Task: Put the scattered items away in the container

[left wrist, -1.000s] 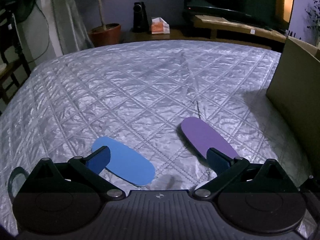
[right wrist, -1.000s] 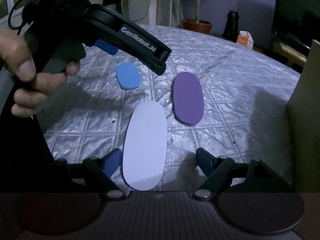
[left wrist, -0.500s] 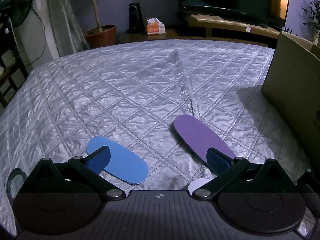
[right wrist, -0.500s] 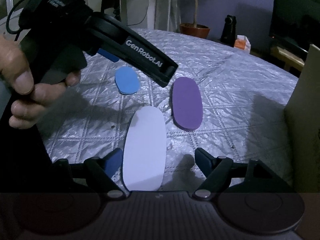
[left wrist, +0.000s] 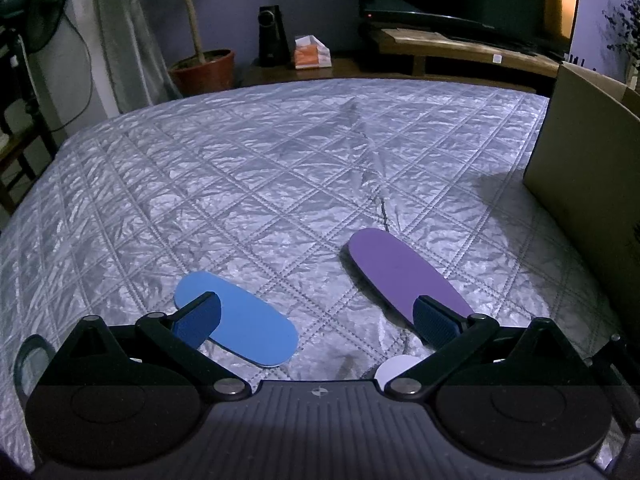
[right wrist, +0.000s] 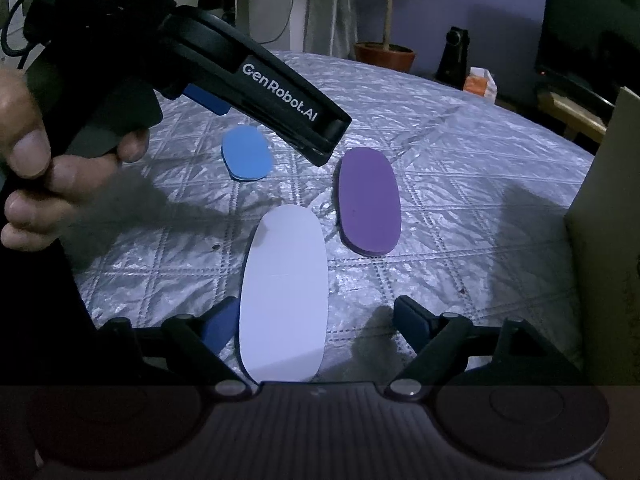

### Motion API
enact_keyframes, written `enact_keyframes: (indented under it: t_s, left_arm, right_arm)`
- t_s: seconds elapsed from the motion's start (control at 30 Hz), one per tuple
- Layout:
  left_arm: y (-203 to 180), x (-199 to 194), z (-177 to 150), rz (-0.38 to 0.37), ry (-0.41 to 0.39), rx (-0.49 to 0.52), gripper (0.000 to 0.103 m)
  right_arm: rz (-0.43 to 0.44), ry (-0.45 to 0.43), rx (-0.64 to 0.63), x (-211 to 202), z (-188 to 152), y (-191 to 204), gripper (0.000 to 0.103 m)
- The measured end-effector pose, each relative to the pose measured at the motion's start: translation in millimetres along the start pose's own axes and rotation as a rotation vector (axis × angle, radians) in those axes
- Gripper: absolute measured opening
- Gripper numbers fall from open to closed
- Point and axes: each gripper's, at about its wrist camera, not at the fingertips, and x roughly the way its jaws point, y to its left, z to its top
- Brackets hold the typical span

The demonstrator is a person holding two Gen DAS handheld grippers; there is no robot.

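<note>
Silver-grey quilted bed cover (left wrist: 240, 184) with a diamond stitch pattern. Flat ovals on it: light blue one (right wrist: 246, 154), purple one (right wrist: 369, 202), white one (right wrist: 283, 300). Plain tan cardboard box (left wrist: 588, 168) at 3 o'clock, terracotta pot (left wrist: 204, 70) at 11.

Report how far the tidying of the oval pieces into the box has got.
Done: nothing visibly; all three pieces lie on the quilted cover.

In hand: nothing gripped. The right gripper, jaws just opening wider, hovers over the white oval; the left gripper is open above the cover.

Left: white, blue oval and purple oval must go into the cardboard box; its inside is unseen.
</note>
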Motion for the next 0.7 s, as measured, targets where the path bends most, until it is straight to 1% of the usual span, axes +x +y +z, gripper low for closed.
enact_keyframes:
  t_s: [0.3, 0.4, 0.47, 0.53, 0.7]
  left_arm:
    - [-0.6, 0.2, -0.5, 0.0, 0.0, 0.002, 0.103]
    - [-1.1, 0.4, -1.0, 0.001, 0.001, 0.002, 0.103]
    - [-0.9, 0.4, -0.9, 0.001, 0.0, 0.002, 0.103]
    - [-0.9, 0.4, -0.9, 0.001, 0.0, 0.002, 0.103]
    - [-0.9, 0.5, -0.8, 0.001, 0.0, 0.001, 0.103]
  right_arm:
    - [0.003, 0.011, 0.021, 1.2, -1.6, -2.3, 0.085]
    - [0.002, 0.015, 0.023, 1.7, -2.0, -1.9, 0.088]
    - [0.001, 0.019, 0.022, 1.8, -2.5, -2.1, 0.093]
    - [-0.003, 0.023, 0.021, 2.0, -3.2, -2.3, 0.096]
    - [-0.007, 0.026, 0.026, 2.2, -3.2, -2.0, 0.098]
